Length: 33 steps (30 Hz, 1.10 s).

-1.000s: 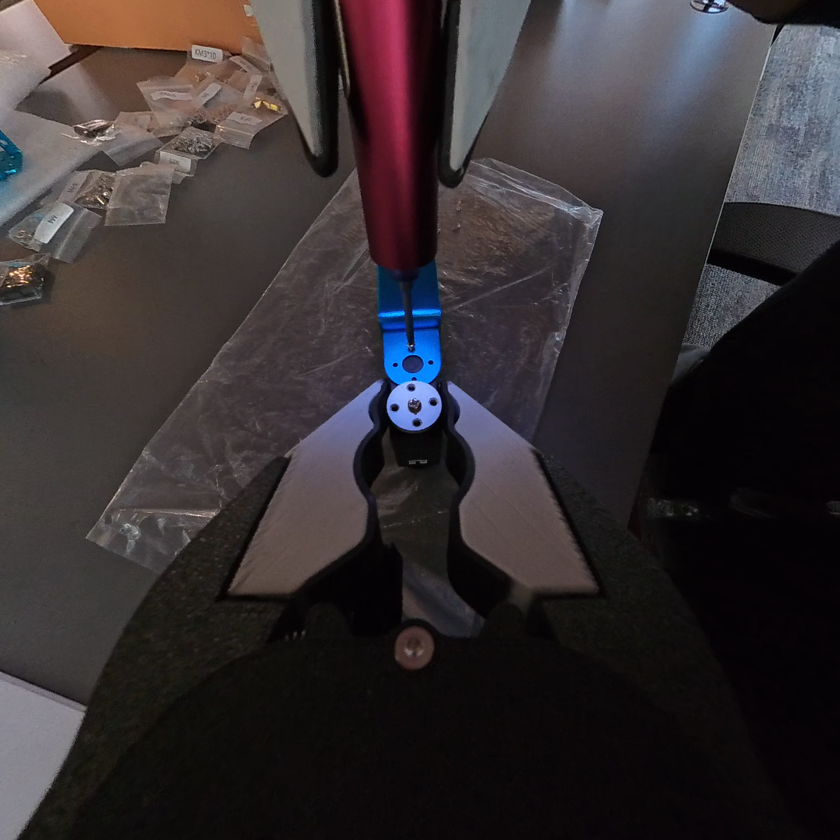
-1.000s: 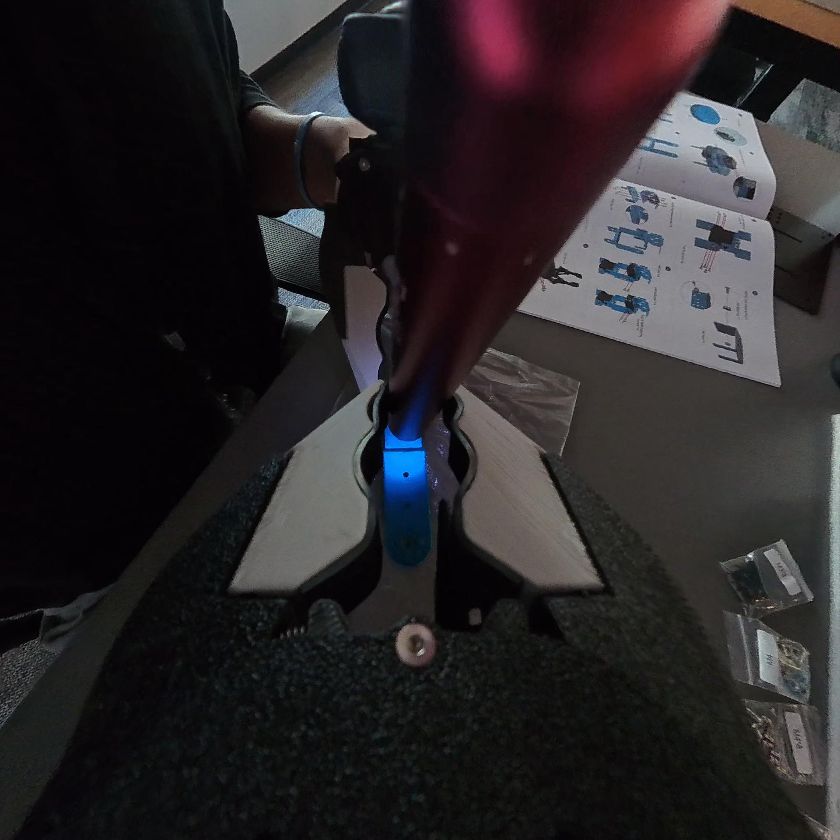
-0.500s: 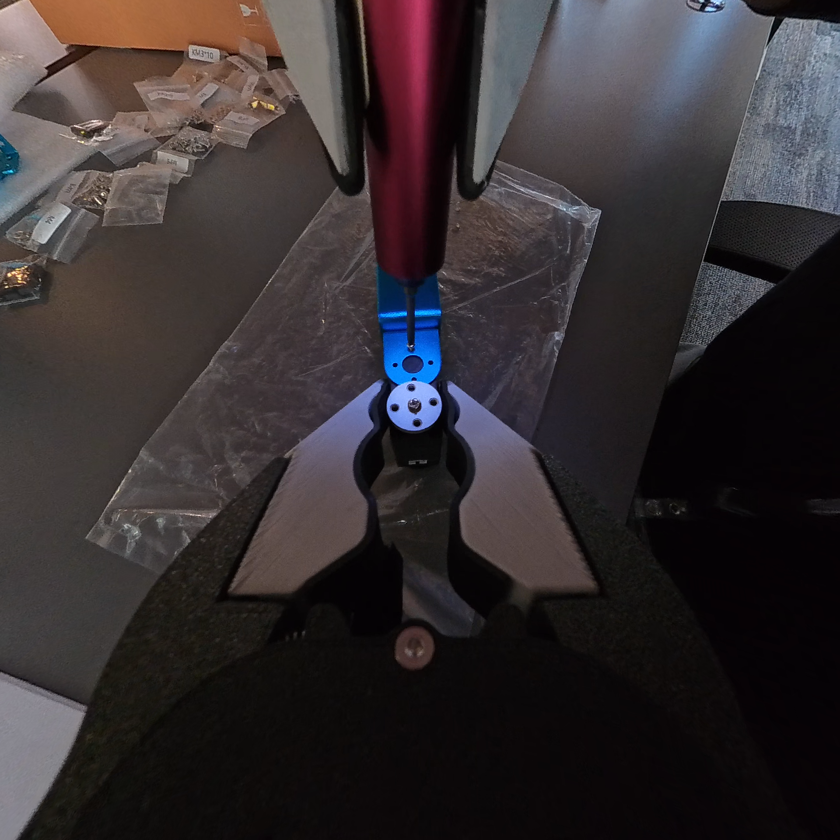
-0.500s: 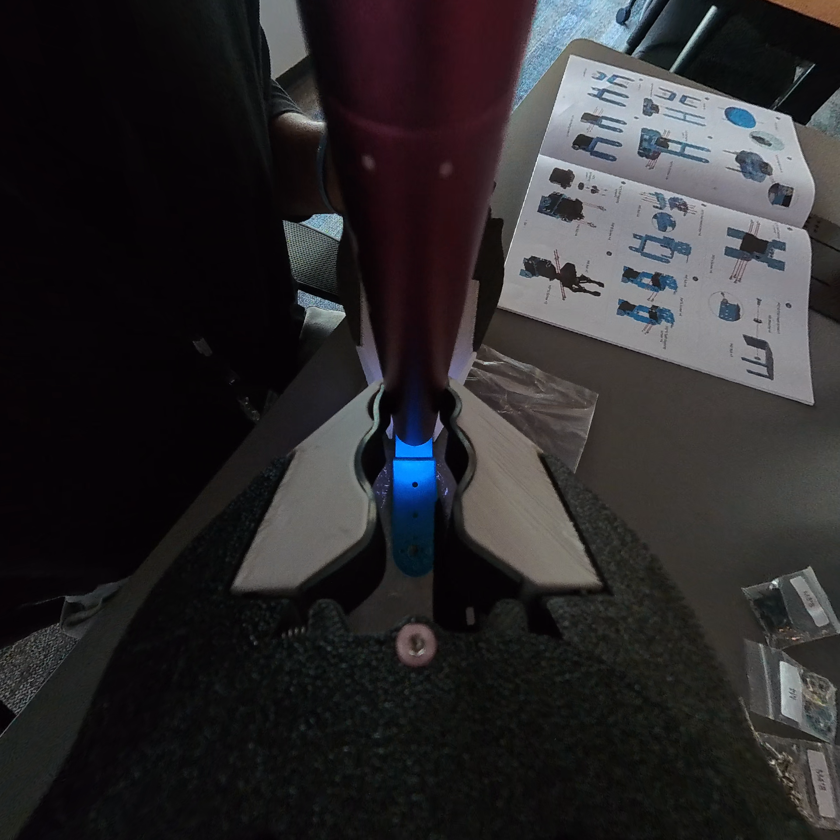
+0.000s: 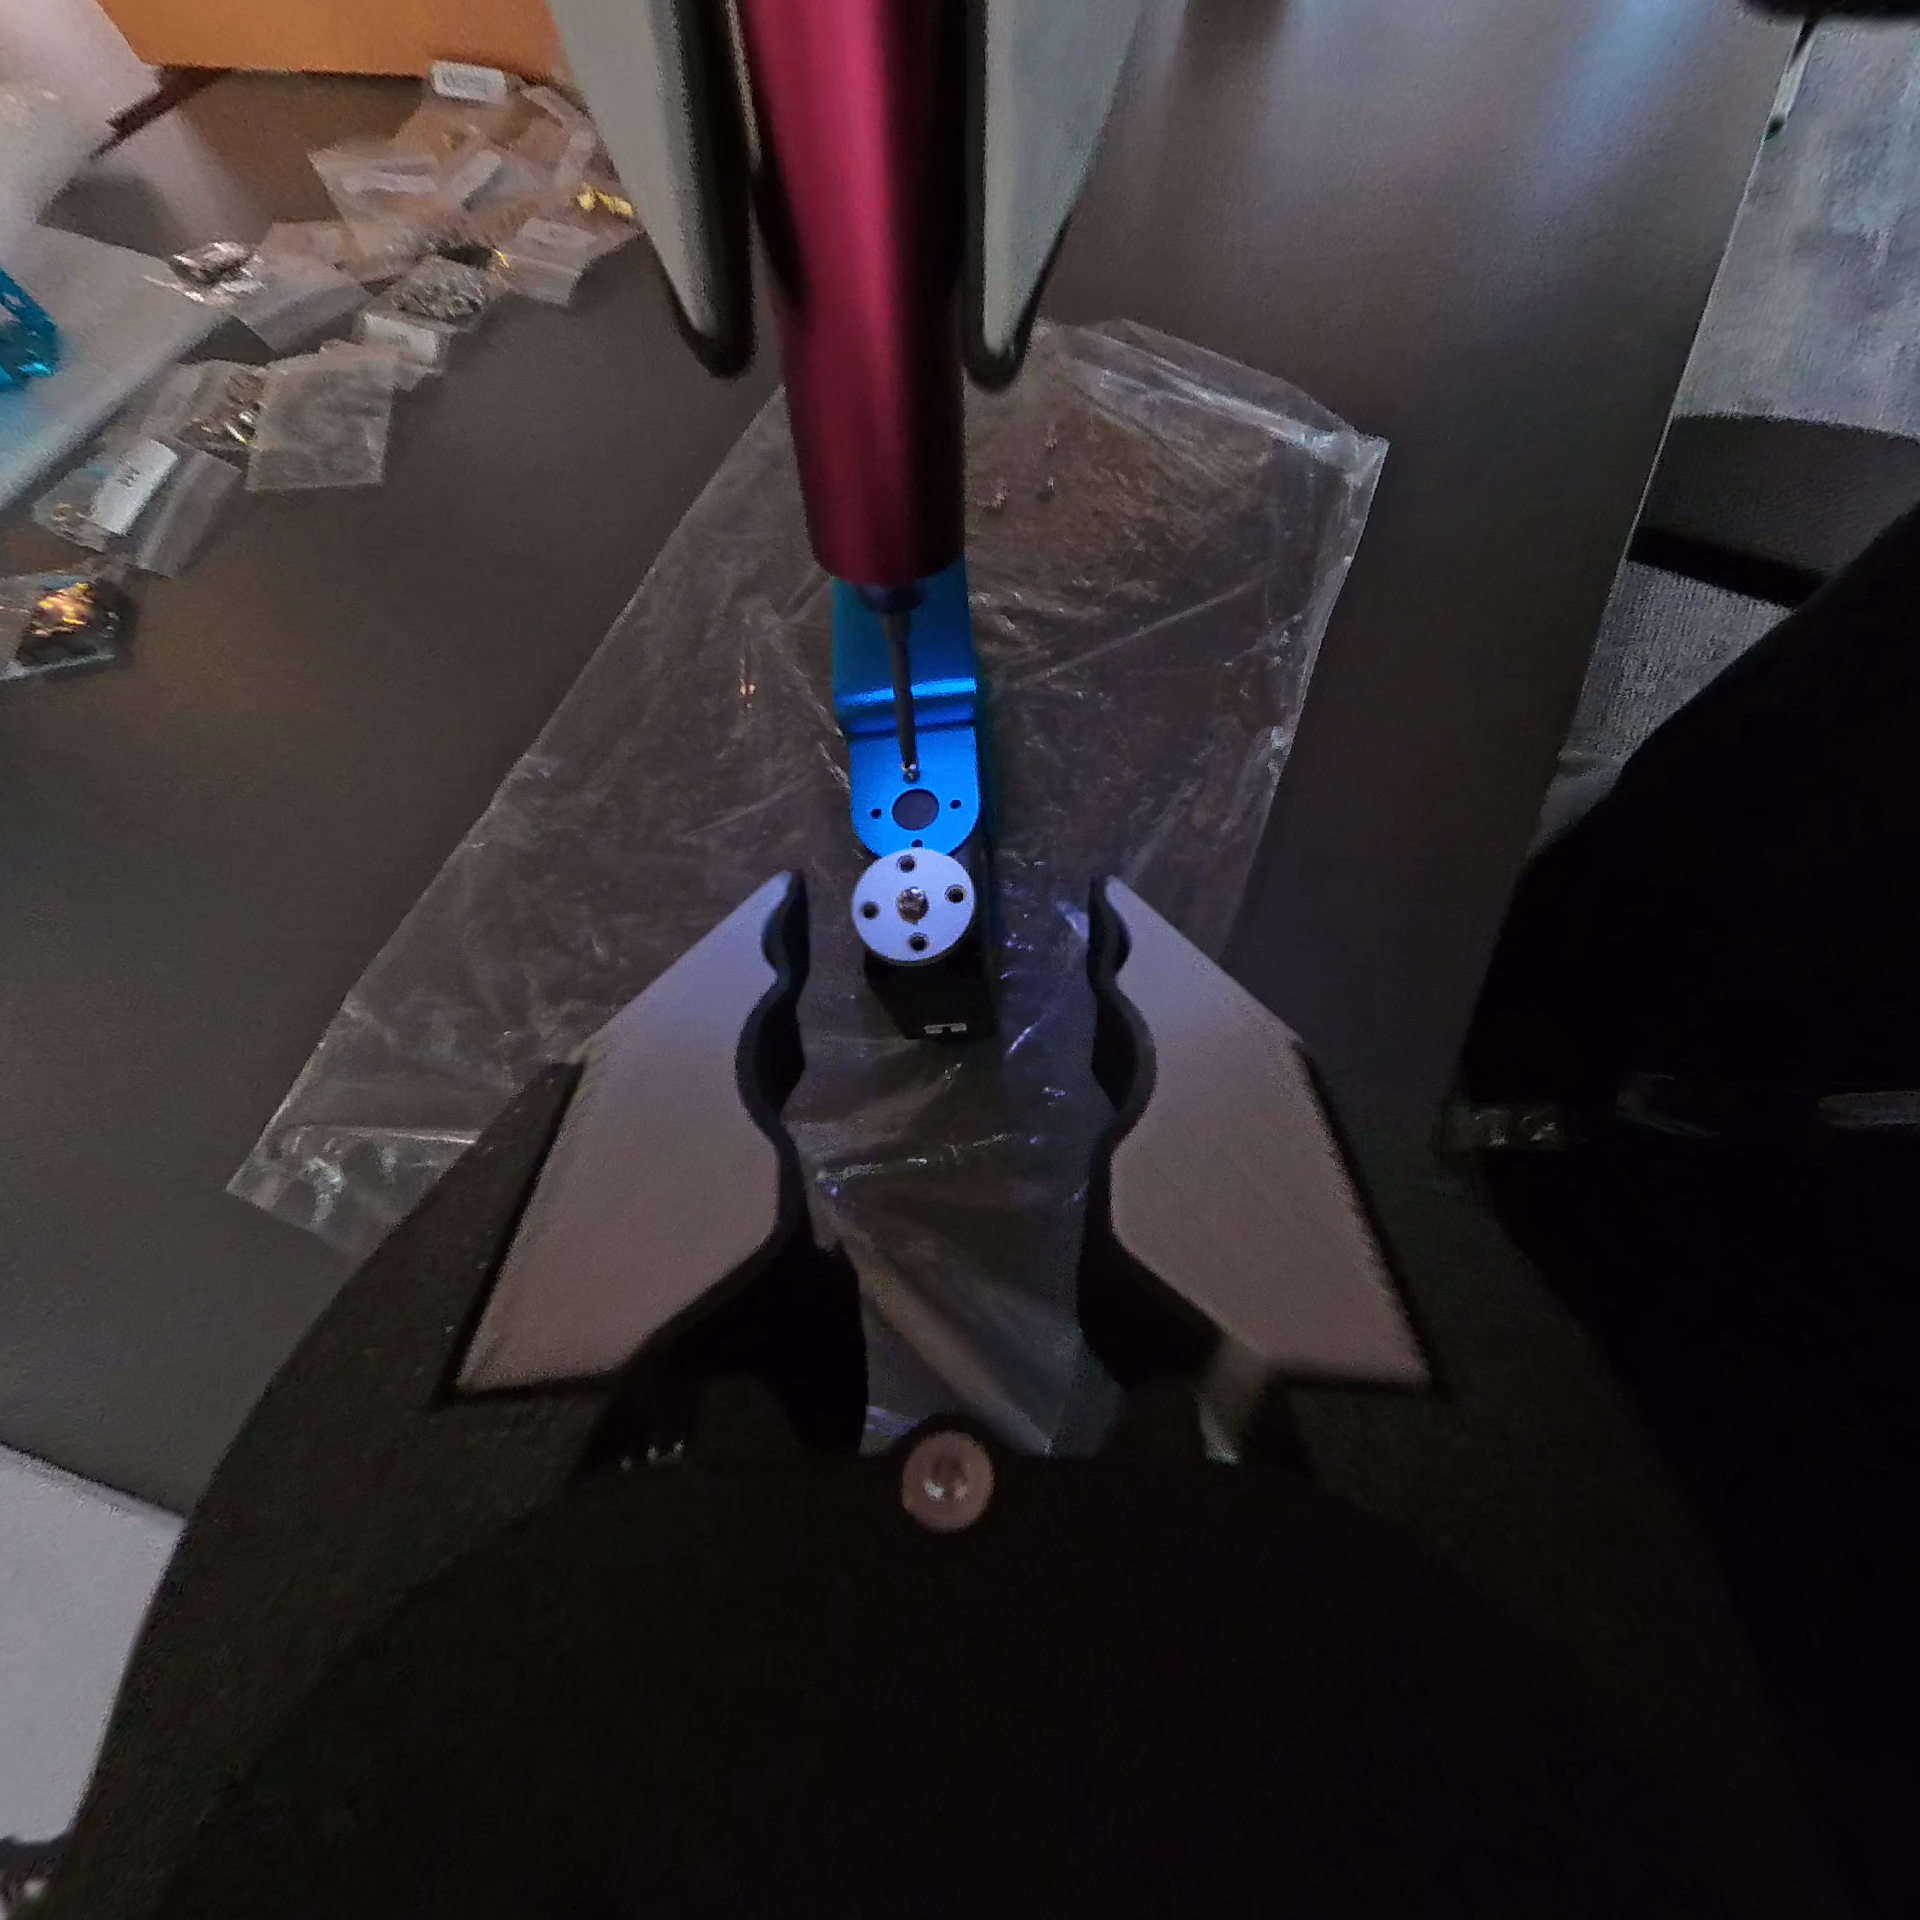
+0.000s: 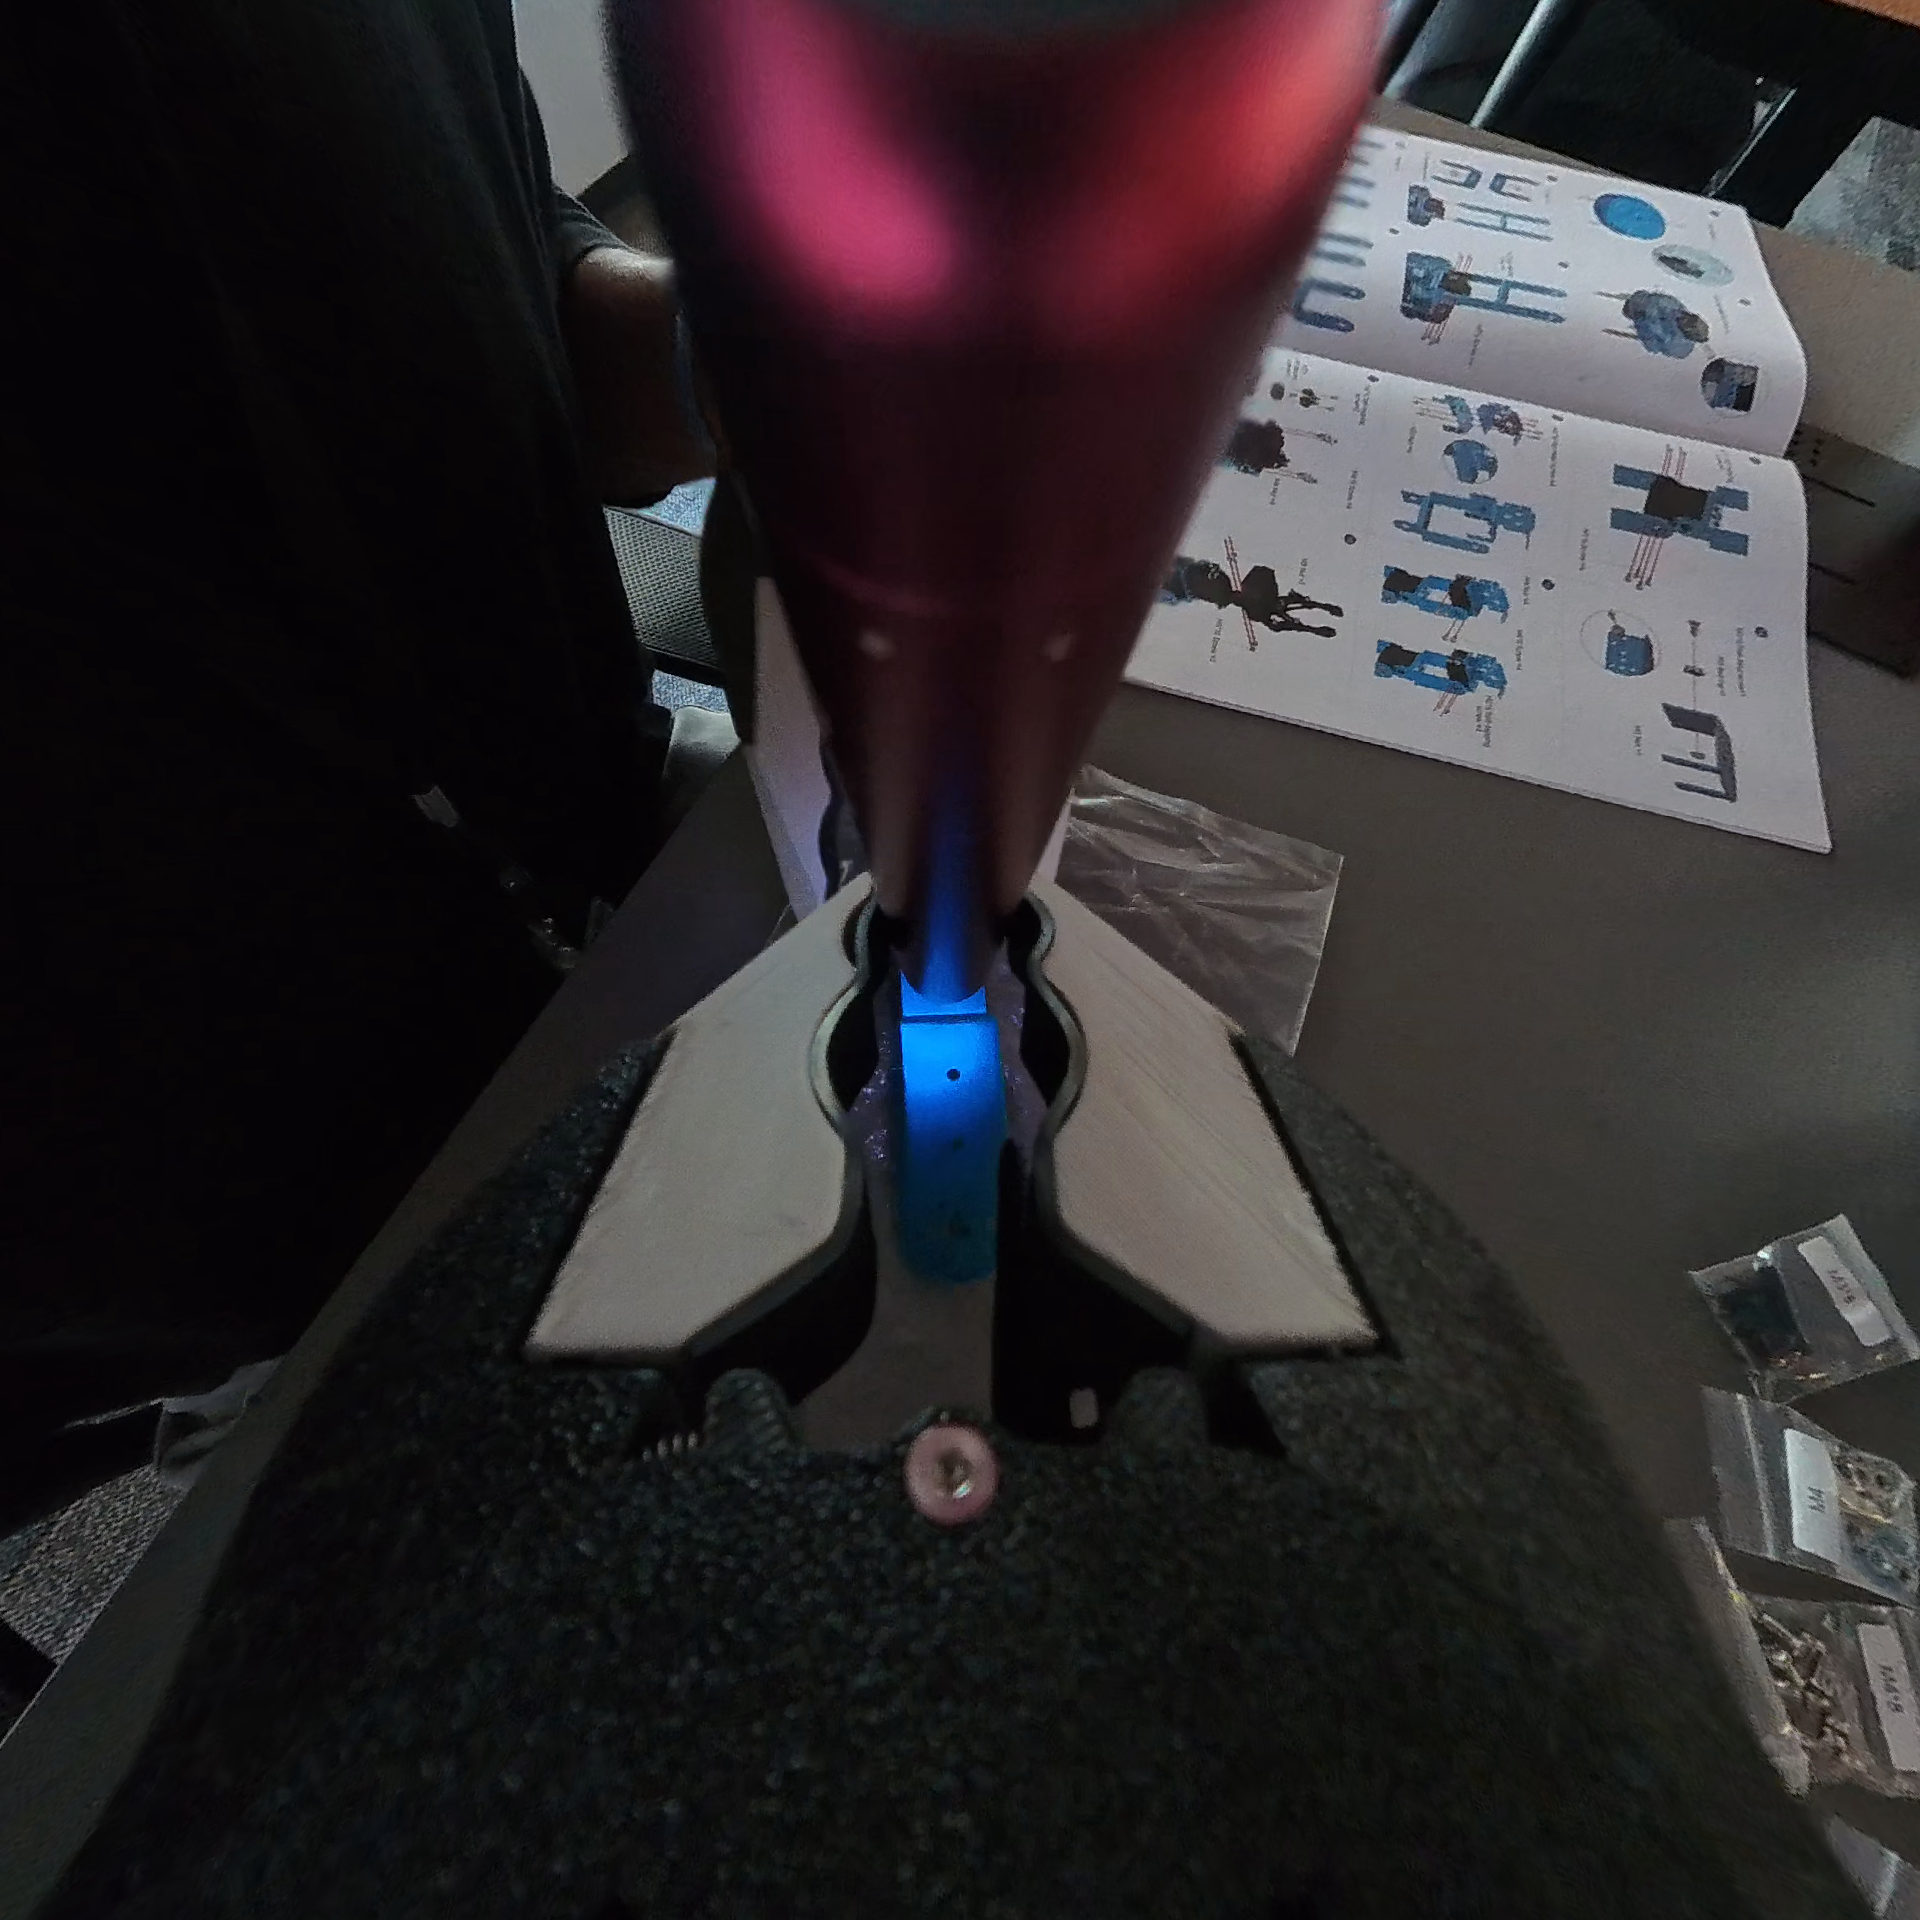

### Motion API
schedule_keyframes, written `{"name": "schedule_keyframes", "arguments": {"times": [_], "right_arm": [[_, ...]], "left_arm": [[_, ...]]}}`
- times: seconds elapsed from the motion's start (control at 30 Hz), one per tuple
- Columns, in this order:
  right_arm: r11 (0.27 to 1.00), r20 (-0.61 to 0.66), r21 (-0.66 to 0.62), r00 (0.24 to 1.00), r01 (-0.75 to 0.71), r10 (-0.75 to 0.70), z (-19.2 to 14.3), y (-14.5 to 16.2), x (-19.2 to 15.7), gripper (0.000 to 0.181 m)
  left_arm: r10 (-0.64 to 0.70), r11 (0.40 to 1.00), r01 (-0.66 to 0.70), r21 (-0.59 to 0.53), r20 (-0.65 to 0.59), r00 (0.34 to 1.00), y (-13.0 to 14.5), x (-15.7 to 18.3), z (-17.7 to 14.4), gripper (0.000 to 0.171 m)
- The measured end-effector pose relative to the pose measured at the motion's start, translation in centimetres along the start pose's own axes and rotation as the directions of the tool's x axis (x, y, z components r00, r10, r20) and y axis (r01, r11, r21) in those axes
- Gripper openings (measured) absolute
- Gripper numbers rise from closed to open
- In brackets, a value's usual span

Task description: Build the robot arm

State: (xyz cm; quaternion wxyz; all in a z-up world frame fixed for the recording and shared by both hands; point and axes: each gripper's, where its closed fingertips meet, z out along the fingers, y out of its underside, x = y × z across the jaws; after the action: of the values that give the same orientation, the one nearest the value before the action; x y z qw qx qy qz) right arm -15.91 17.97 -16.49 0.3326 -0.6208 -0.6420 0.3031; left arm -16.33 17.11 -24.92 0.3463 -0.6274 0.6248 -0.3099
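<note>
Nearest you in the left wrist view, your left gripper (image 5: pixel 948 888) is spread wide and grips nothing. The black servo block with a round silver horn (image 5: pixel 912 904) sits between its fingertips, with a gap on both sides and closer to the left finger. The servo rests on a crinkled clear plastic bag (image 5: pixel 582 883) spread on the dark table (image 5: pixel 1403 260). Just beyond the horn, a blue anodised metal bracket (image 5: pixel 912 805) stands upright, its long axis running straight away from your left gripper. The thin bit of the red metal screwdriver (image 5: pixel 868 312) touches a small hole just above the bracket's big centre hole. Your right gripper (image 6: pixel 940 914) is clamped on that screwdriver barrel and comes in from the far side, facing your left one, so the bracket lies directly between the two. Farther left are small clear bags of hardware (image 5: pixel 322 416). In the right wrist view an open illustrated booklet (image 6: pixel 1507 520) lies well off to the side.
</note>
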Motion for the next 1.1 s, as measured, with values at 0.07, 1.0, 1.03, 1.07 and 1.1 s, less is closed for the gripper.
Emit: {"name": "schedule_keyframes", "arguments": {"times": [0.07, 1.0, 1.03, 1.07, 1.1], "right_arm": [[1.000, 0.002, -0.004, 1.000, -0.008, 0.008, 0.0, 0.0, 0.0, 0.020], [0.987, 0.156, 0.146, 0.987, -0.070, 0.047, 0.6, -0.8, -0.2, 0.022], [0.985, 0.167, 0.152, 0.984, -0.087, 0.061, 0.5, -0.8, -0.2, 0.022], [0.983, 0.177, 0.154, 0.982, -0.100, 0.072, 0.5, -0.7, -0.2, 0.021], [0.983, 0.177, 0.156, 0.982, -0.098, 0.070, 0.4, -0.7, -0.3, 0.021]], "left_arm": [[-0.026, 0.997, 0.026, 0.070, 0.007, 1.000, -1.5, -0.2, -1.0, 0.054], [0.032, 0.973, -0.021, 0.230, -0.044, 0.999, -5.6, -0.5, 0.3, 0.019], [0.031, 0.973, -0.019, 0.231, -0.049, 0.998, -5.6, -0.5, 0.3, 0.019], [0.033, 0.972, -0.020, 0.232, -0.055, 0.998, -5.6, -0.4, 0.3, 0.019], [0.034, 0.972, -0.020, 0.233, -0.057, 0.998, -5.6, -0.3, 0.3, 0.019]]}}
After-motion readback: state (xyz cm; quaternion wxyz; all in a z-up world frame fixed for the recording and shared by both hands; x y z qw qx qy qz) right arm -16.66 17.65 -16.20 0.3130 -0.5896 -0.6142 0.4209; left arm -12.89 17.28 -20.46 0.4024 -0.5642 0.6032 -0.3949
